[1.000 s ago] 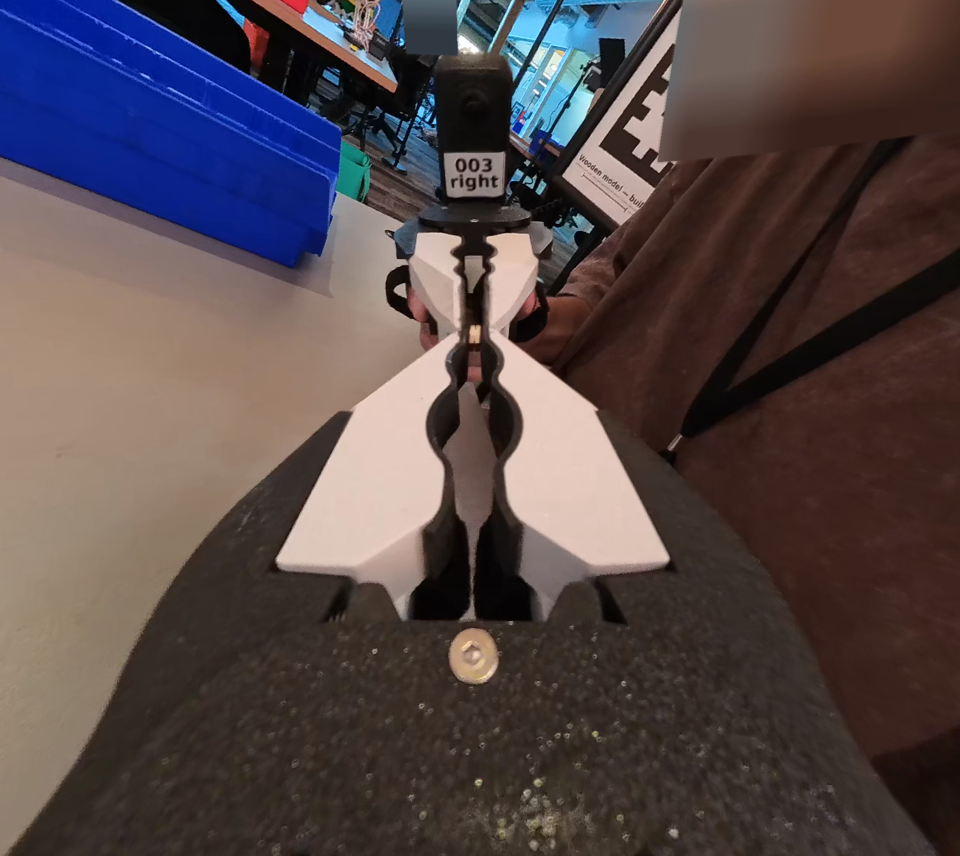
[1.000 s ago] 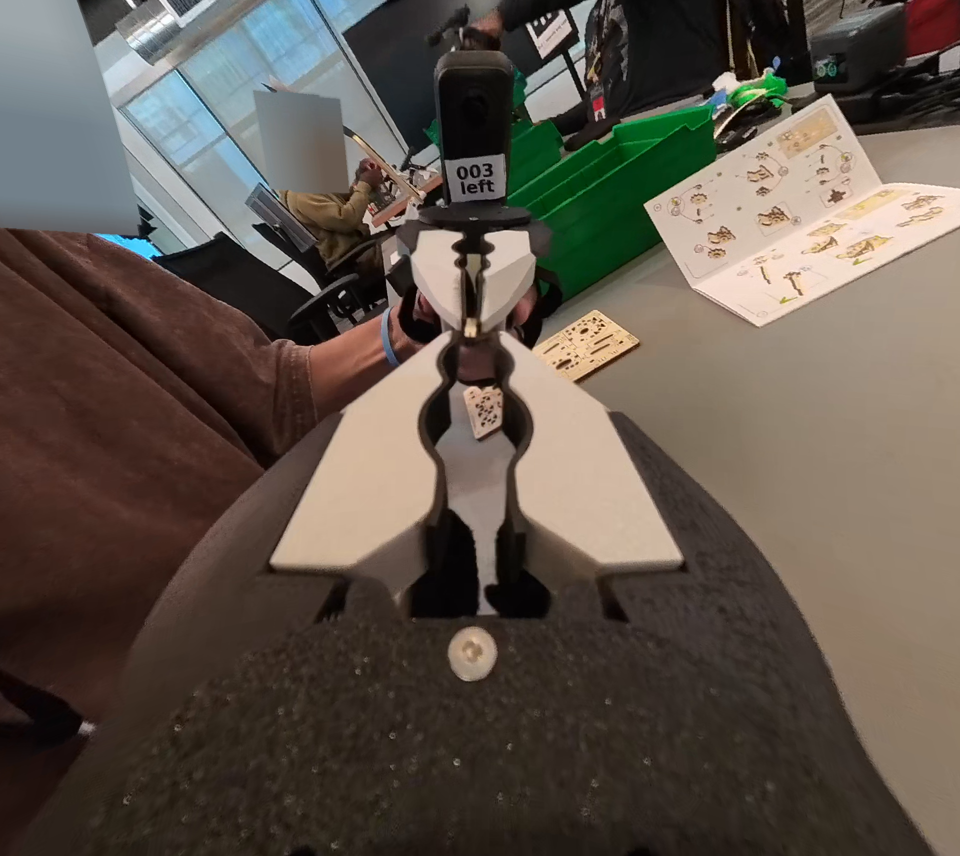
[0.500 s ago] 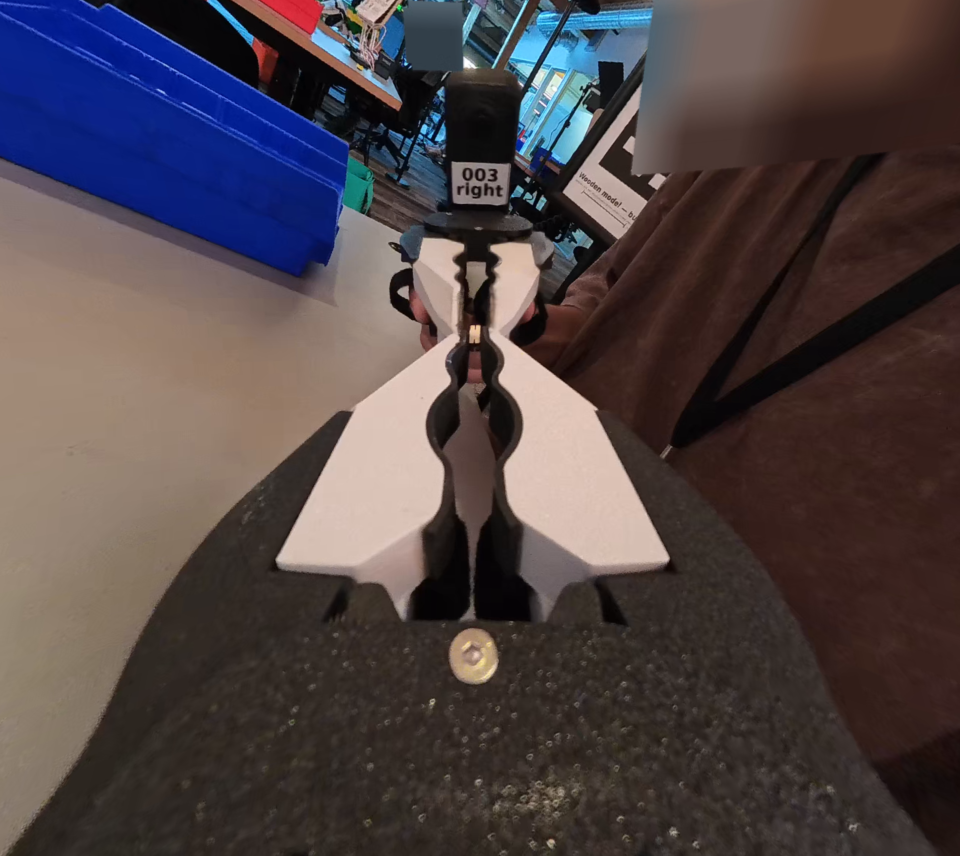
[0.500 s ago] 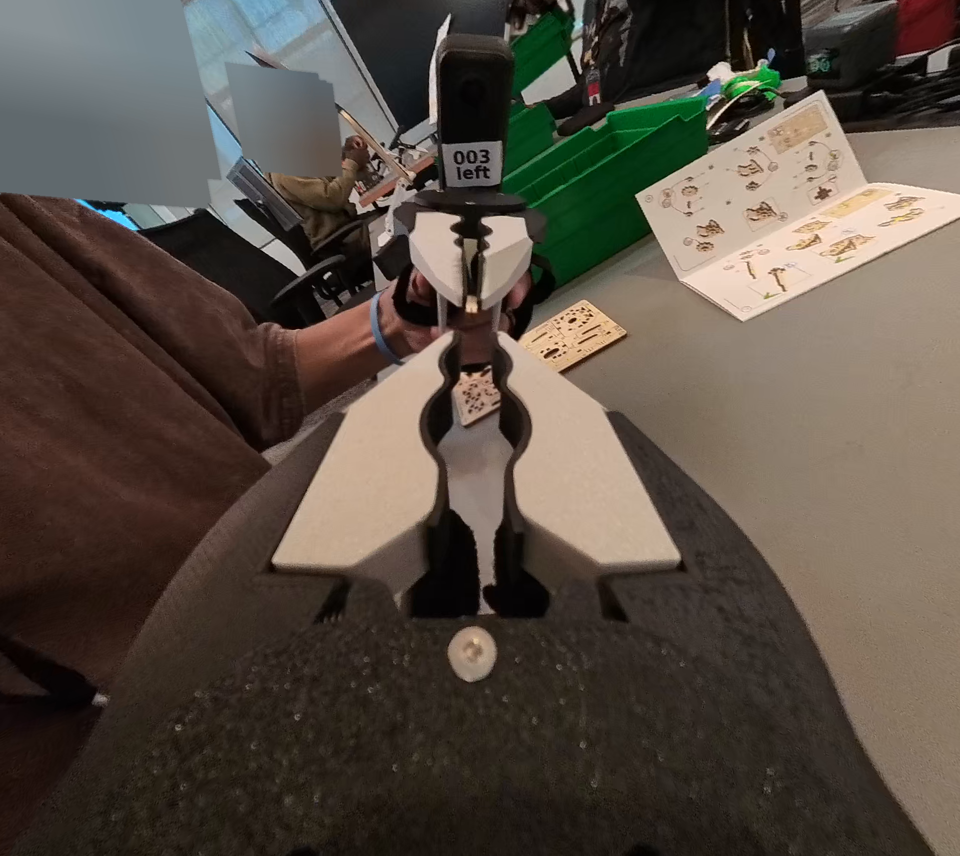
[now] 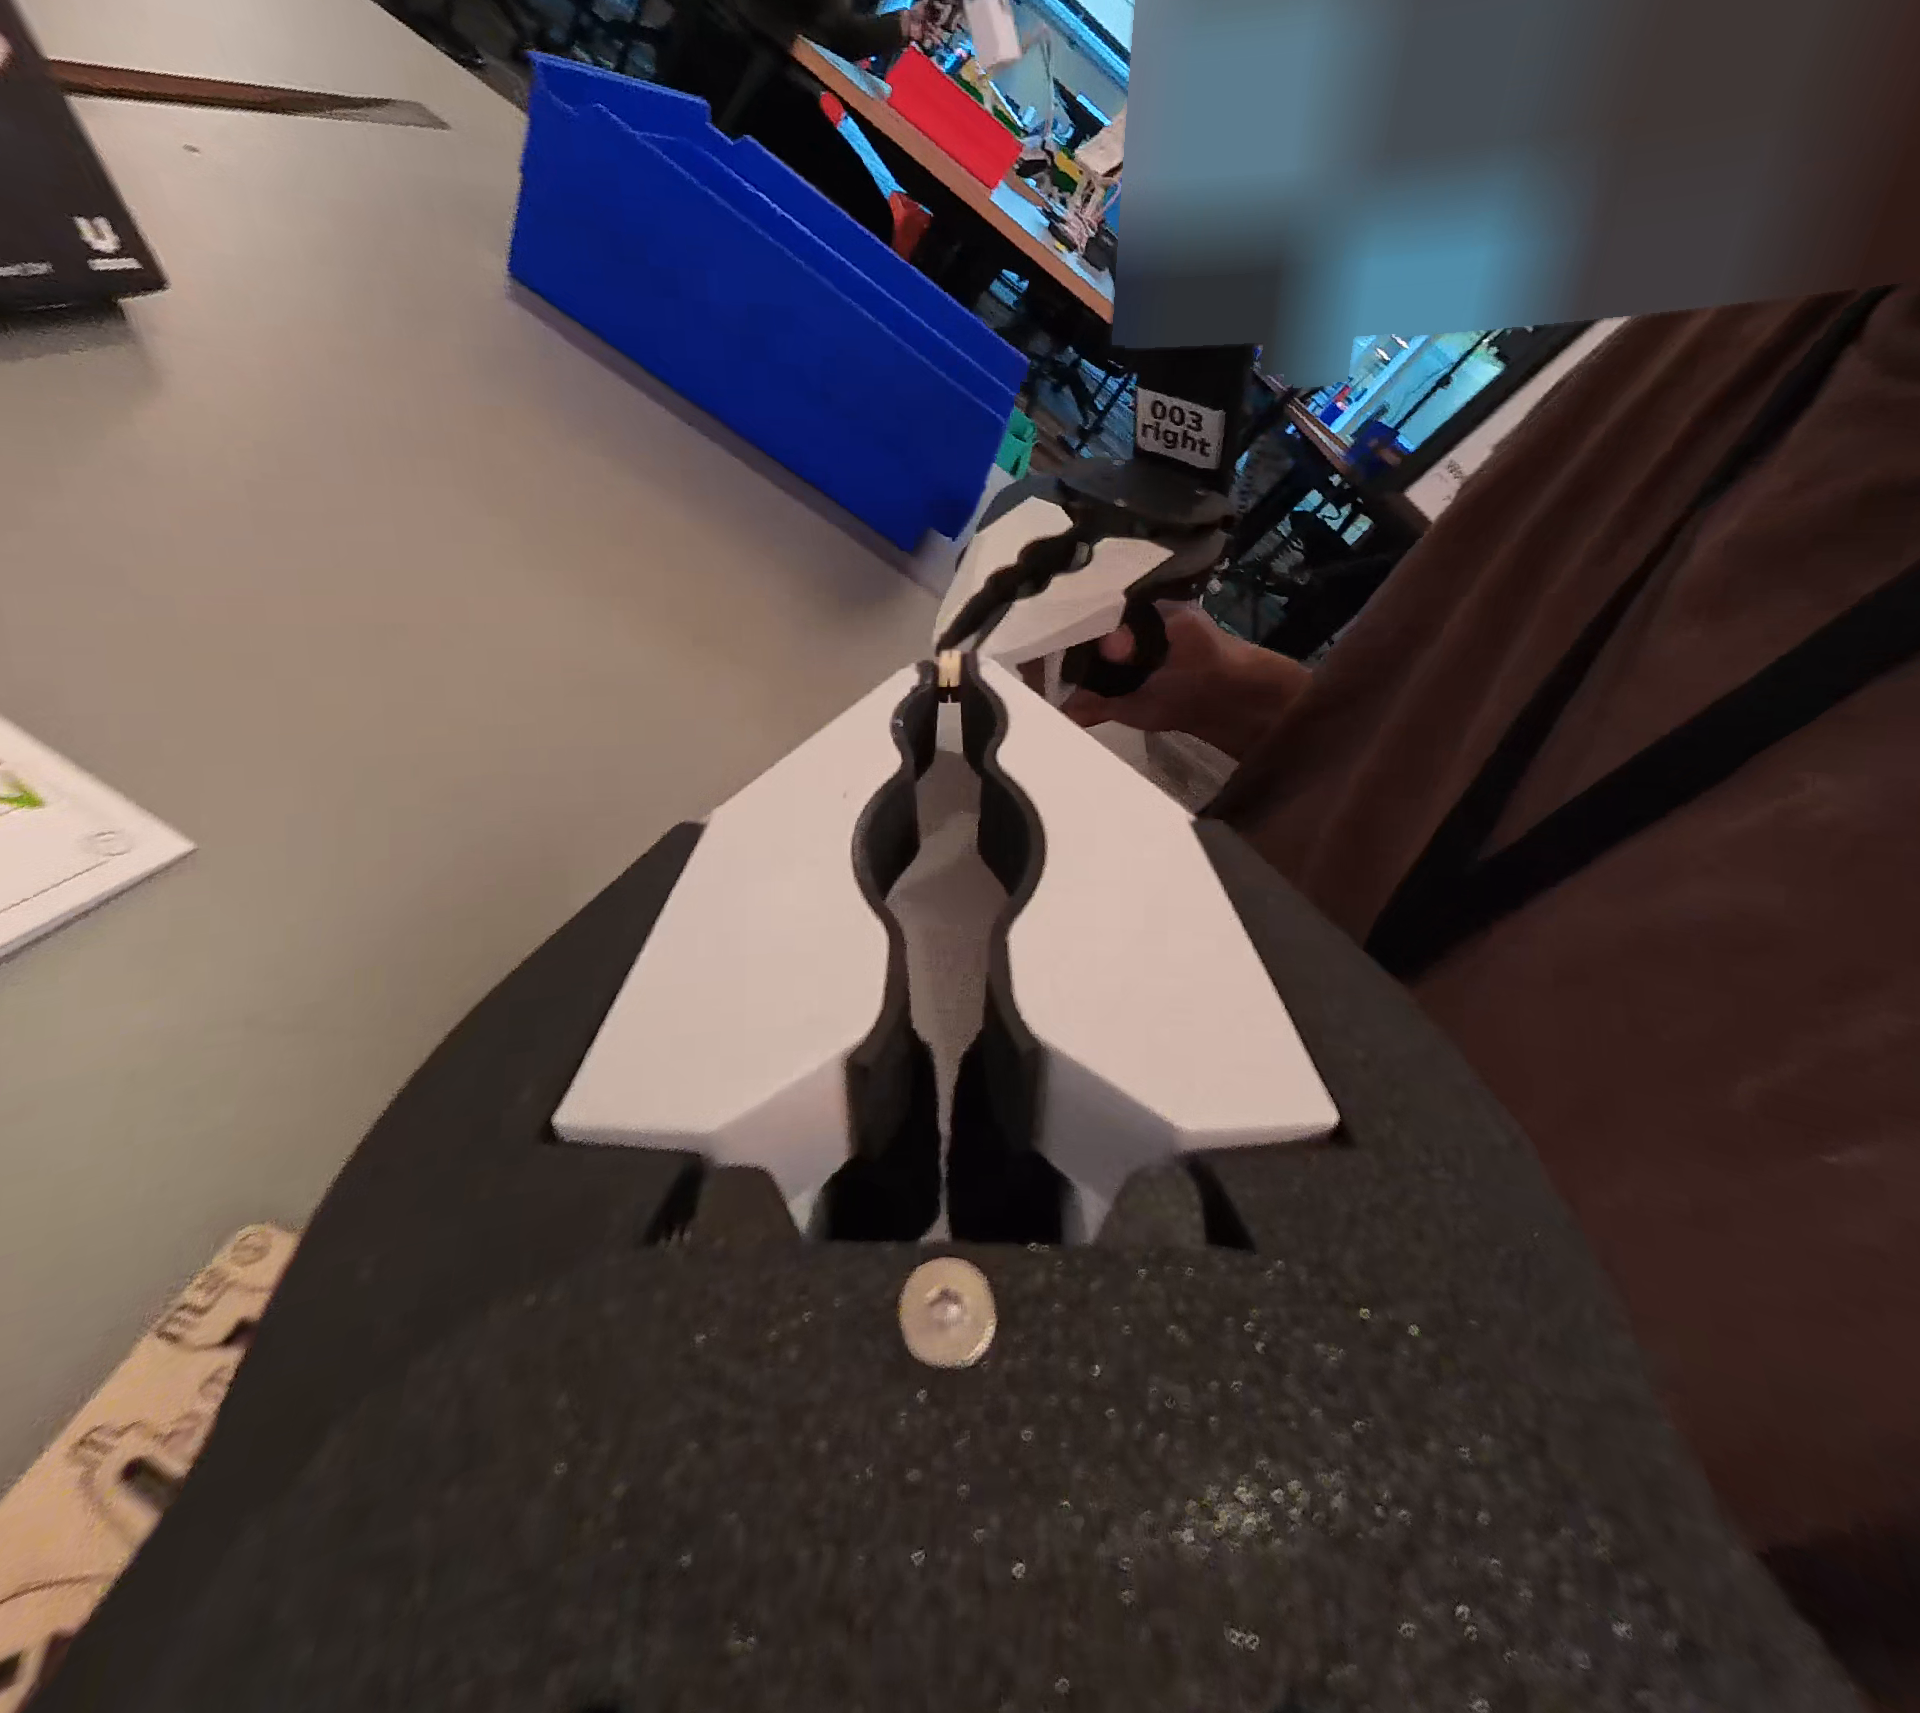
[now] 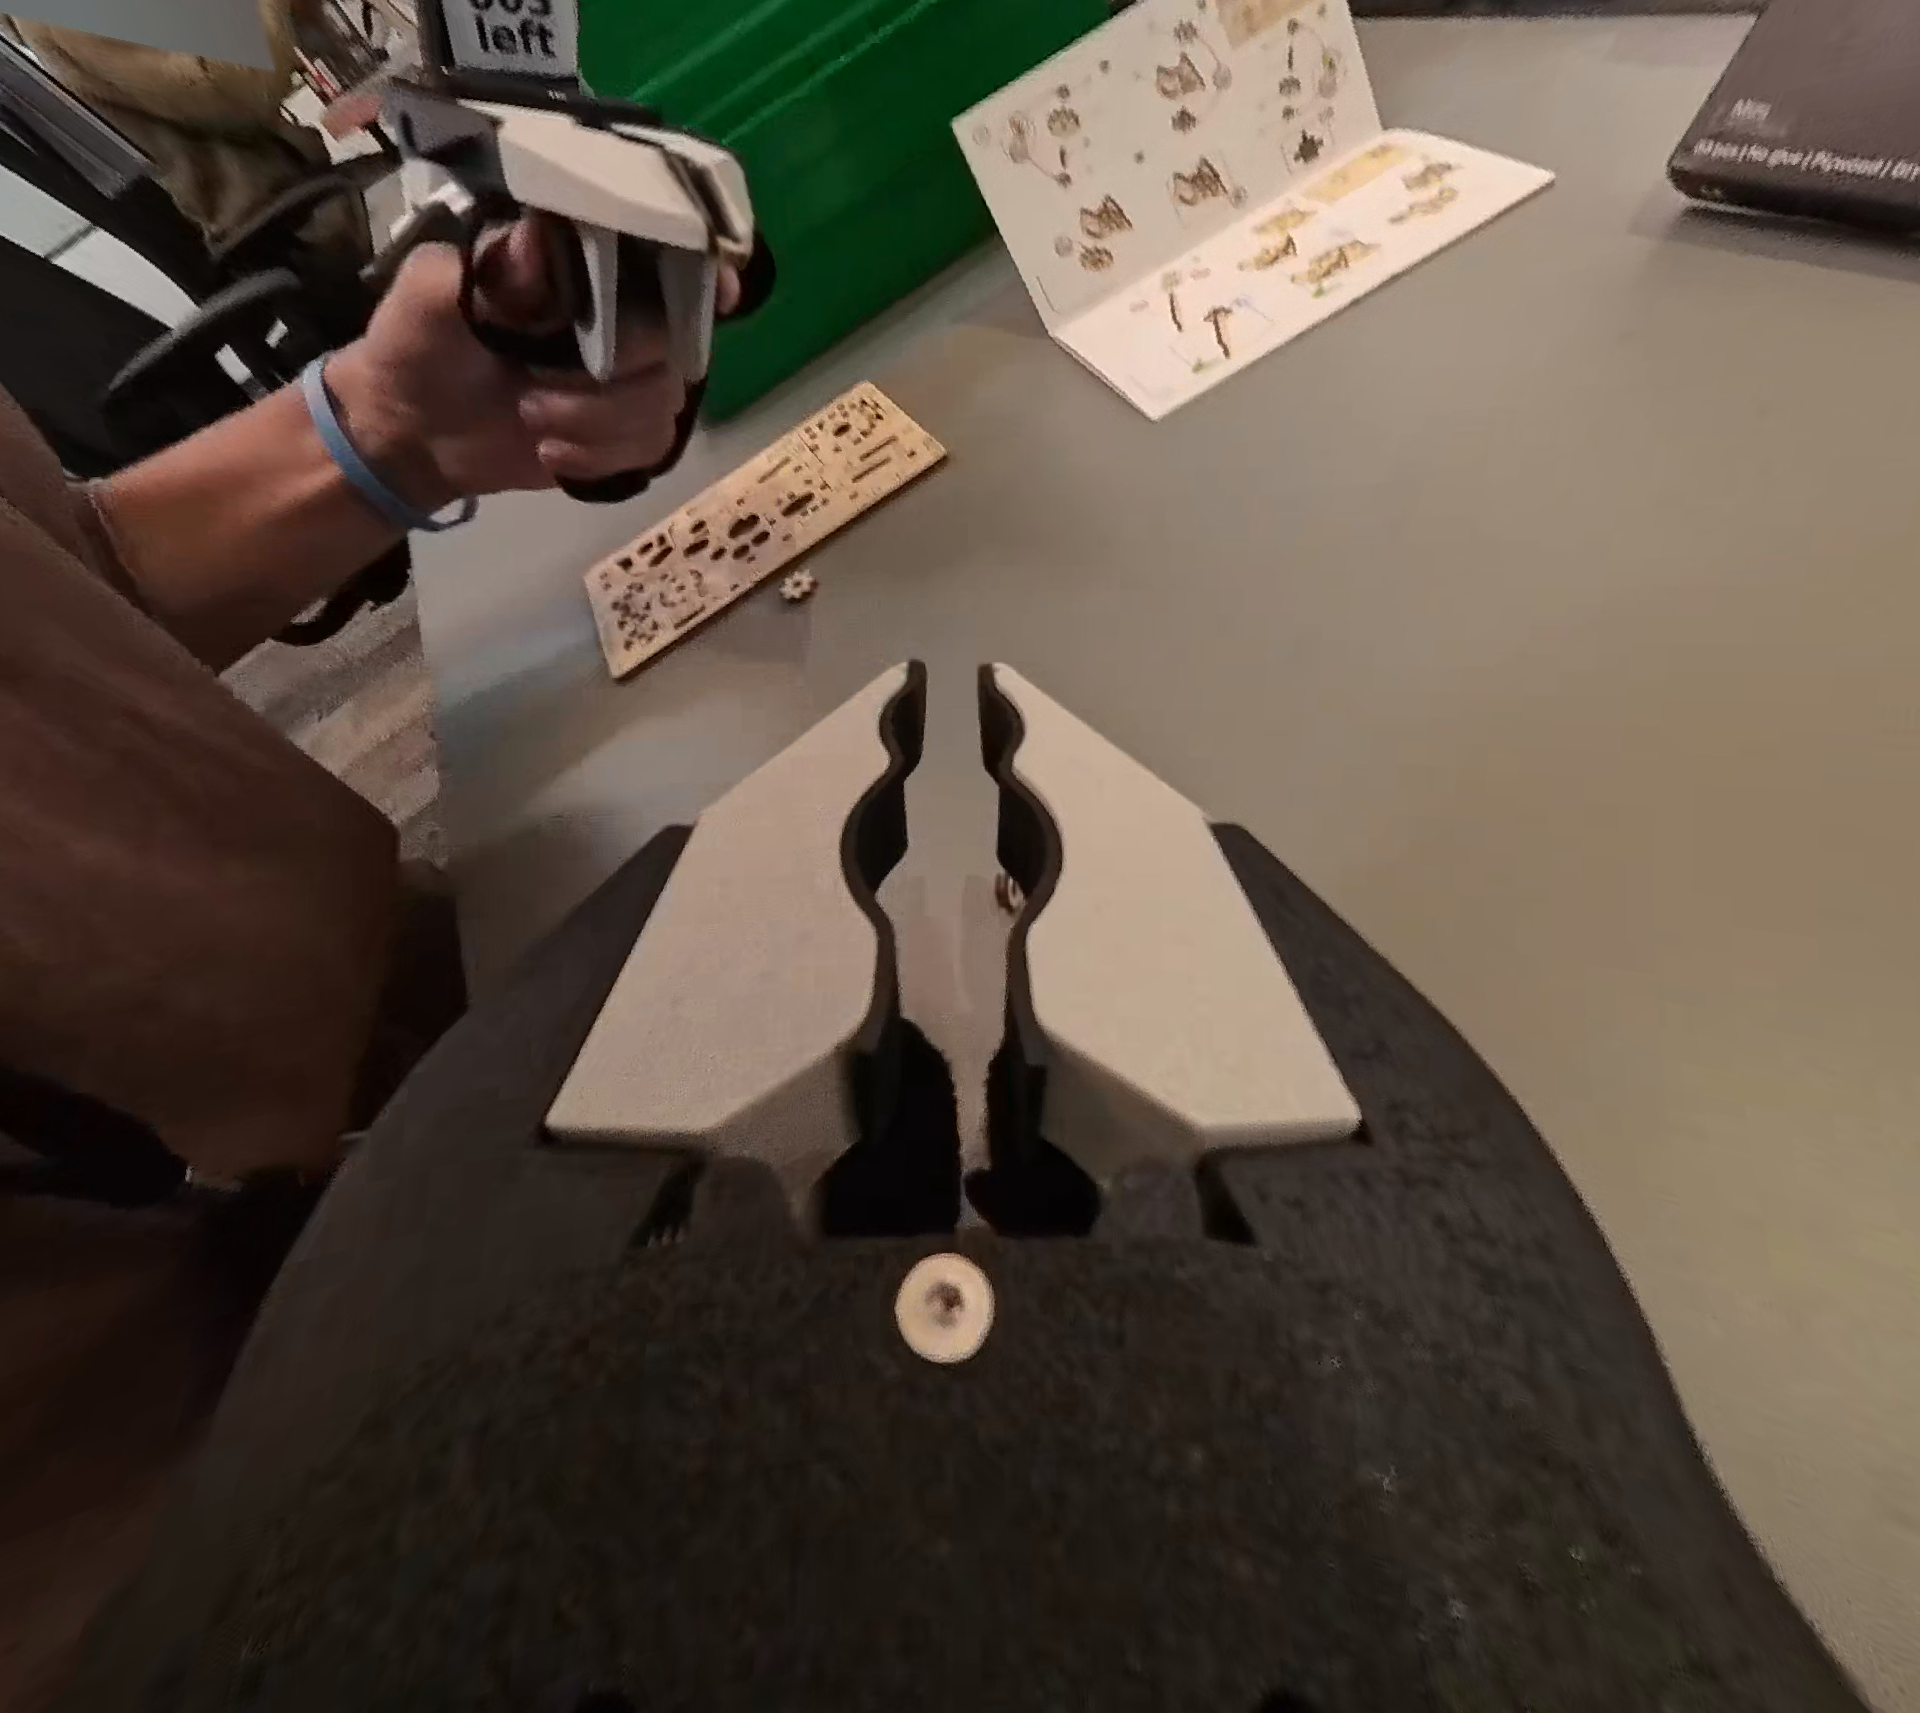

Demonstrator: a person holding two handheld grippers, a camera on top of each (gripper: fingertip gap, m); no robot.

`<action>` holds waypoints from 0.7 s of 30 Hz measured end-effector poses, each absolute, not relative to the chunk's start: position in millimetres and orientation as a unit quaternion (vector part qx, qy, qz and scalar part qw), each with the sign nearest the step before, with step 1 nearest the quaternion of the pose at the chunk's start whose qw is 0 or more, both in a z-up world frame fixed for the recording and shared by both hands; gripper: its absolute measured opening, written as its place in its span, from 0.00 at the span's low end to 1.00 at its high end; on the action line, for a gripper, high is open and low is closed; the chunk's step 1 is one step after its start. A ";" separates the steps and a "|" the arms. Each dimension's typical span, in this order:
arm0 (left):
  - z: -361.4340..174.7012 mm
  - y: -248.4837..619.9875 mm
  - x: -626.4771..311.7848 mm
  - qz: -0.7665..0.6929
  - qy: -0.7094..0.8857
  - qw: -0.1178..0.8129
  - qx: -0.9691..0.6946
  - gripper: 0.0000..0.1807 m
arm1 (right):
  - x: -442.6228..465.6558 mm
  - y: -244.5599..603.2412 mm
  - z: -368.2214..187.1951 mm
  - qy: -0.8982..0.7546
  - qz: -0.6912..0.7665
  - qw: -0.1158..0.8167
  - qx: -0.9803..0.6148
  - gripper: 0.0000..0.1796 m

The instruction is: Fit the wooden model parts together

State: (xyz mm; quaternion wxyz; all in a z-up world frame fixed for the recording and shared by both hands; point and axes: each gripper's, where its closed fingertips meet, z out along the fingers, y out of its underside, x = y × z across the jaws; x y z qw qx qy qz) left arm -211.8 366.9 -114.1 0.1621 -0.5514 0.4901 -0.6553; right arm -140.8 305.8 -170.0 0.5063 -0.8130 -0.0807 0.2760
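Observation:
My left gripper (image 5: 948,676) is shut on a small pale wooden part (image 5: 948,684), pinched at its fingertips. In the right wrist view the left gripper (image 6: 644,354) is held up at the left, fingers pointing down above the table. My right gripper (image 6: 951,676) has its jaws slightly apart and holds nothing; in the left wrist view the right gripper (image 5: 961,637) sits just beyond the held part. A laser-cut wooden sheet (image 6: 764,520) lies on the grey table (image 6: 1455,728) with a small wooden gear (image 6: 800,588) beside it.
An open instruction leaflet (image 6: 1247,177), green bins (image 6: 831,53) and a black box (image 6: 1818,84) stand beyond the sheet. A blue bin (image 5: 748,313) sits at the table's far side. The person's brown sleeve (image 6: 156,780) fills the left. One gripper's finger ends stand about 12 cm off the other's.
The two grippers were tip to tip; now they have drawn apart and both views have swung toward the table. My right gripper has opened. My left gripper keeps the small part.

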 end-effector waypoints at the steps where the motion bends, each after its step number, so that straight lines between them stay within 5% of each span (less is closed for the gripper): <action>1: -117.3 370.7 -210.8 -0.653 0.490 0.162 -0.554 0.01 | -139.9 306.0 -173.1 -0.080 0.278 0.502 -0.815 0.05; 21: -141.2 389.0 -189.4 -0.645 0.505 0.130 -0.559 0.01 | -119.8 309.3 -182.0 -0.012 0.345 0.490 -0.800 0.07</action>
